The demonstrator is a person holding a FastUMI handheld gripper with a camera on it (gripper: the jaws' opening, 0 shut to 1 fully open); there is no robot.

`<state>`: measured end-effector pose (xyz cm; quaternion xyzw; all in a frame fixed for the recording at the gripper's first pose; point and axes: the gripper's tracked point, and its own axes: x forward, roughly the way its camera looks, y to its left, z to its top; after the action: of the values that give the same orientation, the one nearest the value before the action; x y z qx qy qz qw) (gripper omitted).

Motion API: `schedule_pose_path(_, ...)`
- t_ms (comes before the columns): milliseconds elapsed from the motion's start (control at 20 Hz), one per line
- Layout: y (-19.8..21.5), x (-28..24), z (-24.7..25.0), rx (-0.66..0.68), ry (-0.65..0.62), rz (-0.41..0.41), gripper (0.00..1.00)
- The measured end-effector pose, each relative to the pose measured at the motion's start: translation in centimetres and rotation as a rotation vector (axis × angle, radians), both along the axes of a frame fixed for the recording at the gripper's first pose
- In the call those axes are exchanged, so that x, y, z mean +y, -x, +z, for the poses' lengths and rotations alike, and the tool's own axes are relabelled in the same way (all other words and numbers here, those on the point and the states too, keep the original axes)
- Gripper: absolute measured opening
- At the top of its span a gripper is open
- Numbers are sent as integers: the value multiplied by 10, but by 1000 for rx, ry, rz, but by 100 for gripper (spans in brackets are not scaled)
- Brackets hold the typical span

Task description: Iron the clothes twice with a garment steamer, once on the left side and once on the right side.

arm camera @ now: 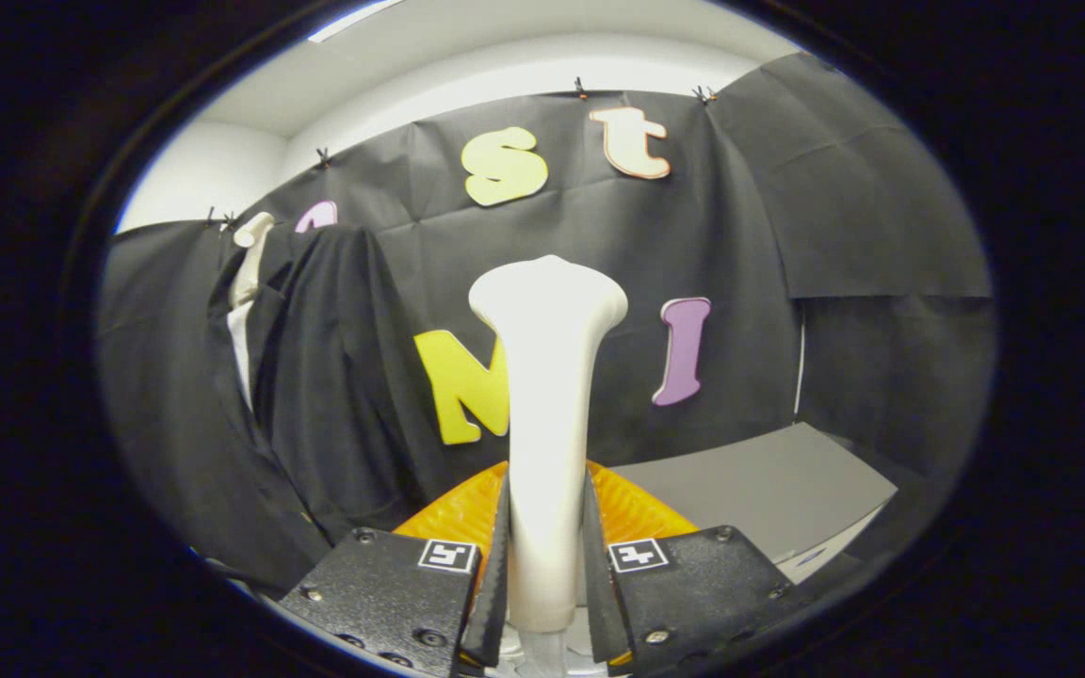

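Observation:
A white garment steamer stands upright between my fingers, its flared head at the top and its slim handle running down into the jaws. My gripper is shut on the steamer's handle, with both fingers pressing its sides. Beyond and to the left, a dark jacket hangs on a pale mannequin or hanger in front of the black cloth wall. The steamer head is well apart from the jacket, to its right.
An orange ribbed object lies just behind the steamer's handle, low between the fingers. A grey tabletop stretches out to the right of it. Black cloth closes the booth behind and to both sides.

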<state>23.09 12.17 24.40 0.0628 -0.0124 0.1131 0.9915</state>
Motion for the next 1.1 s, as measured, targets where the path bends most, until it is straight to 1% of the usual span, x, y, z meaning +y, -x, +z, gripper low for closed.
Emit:
schedule_pose_path(250, 13, 60, 28, -54, -17, 52, 38)
schedule_pose_path(400, 21, 90, 48, -104, -6, 62, 38)
schedule_pose_path(550, 24, 122, 58, -137, 18, 82, 38)
schedule_pose_path(900, 45, 171, 78, -199, 48, 132, 38)
schedule_pose_path(1100, 44, 196, 93, -249, 89, 117, 38)
